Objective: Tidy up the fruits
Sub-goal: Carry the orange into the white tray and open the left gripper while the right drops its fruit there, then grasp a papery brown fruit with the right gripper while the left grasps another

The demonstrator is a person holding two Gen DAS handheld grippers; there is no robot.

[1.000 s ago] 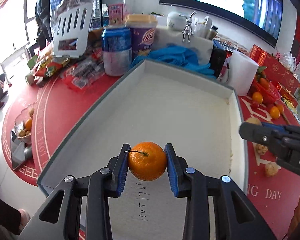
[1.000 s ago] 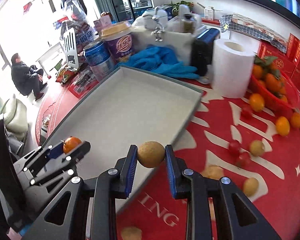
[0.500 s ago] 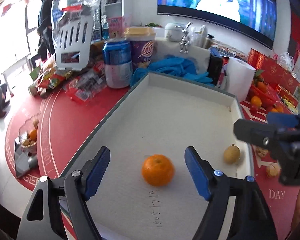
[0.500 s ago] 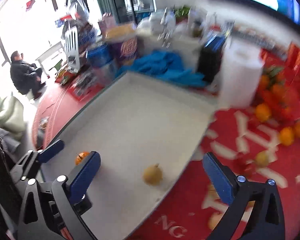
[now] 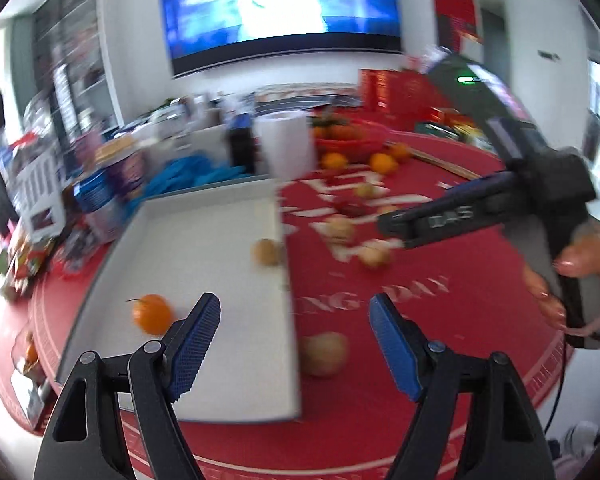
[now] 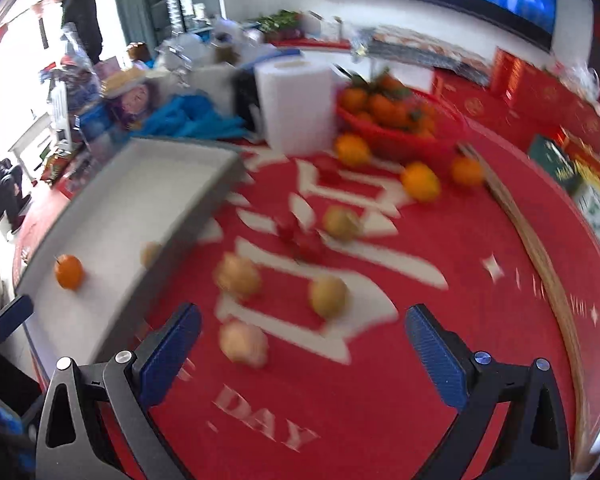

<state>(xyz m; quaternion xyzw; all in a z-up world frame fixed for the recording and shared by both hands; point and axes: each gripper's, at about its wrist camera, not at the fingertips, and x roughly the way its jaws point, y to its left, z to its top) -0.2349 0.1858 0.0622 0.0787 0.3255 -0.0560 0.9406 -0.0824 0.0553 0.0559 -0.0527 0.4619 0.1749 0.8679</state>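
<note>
A grey tray (image 5: 204, 240) (image 6: 140, 184) lies on the red tablecloth and holds an orange (image 5: 152, 314) (image 6: 69, 271) and a tan round fruit (image 5: 266, 252) (image 6: 151, 253). My left gripper (image 5: 294, 344) is open and empty over the tray's near right edge, with a tan fruit (image 5: 325, 354) between its jaws on the cloth. My right gripper (image 6: 302, 354) is open and empty above loose tan fruits (image 6: 238, 276) (image 6: 328, 296) (image 6: 244, 344); it also shows in the left wrist view (image 5: 440, 222).
A red basket of oranges (image 6: 396, 120) stands at the back with loose oranges (image 6: 420, 180) and small red fruits (image 6: 304, 240) before it. A paper roll (image 6: 296, 104), blue cloth (image 6: 188, 118) and cans (image 5: 100, 192) crowd behind the tray. A wooden stick (image 6: 540, 248) lies at right.
Both grippers let go of their fruits into the tray, opened wide, and swung right toward the loose fruits on the cloth. The orange and tan fruit stay in the tray.
</note>
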